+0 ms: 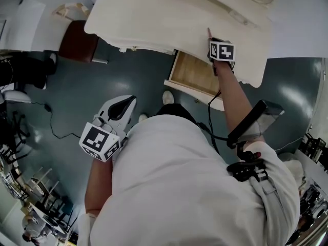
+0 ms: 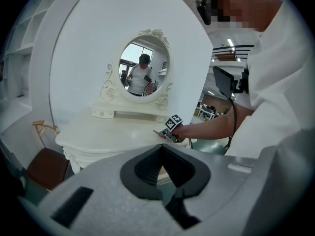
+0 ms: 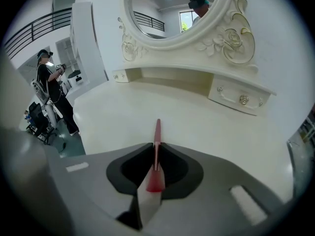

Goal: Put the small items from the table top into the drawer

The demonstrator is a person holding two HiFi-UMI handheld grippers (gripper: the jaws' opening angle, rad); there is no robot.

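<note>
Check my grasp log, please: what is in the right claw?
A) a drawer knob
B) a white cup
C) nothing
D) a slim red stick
D: the right claw is closed on a slim red stick, whose tip pokes out over the dressing table.

My head camera looks steeply down; the white dressing table (image 1: 154,19) fills the frame's top. The camera on my left gripper (image 2: 160,154) faces that table from farther back, its oval mirror (image 2: 144,65) upper centre. The camera on my right gripper (image 3: 156,150) sits close over the same tabletop, mirror at top.
</note>
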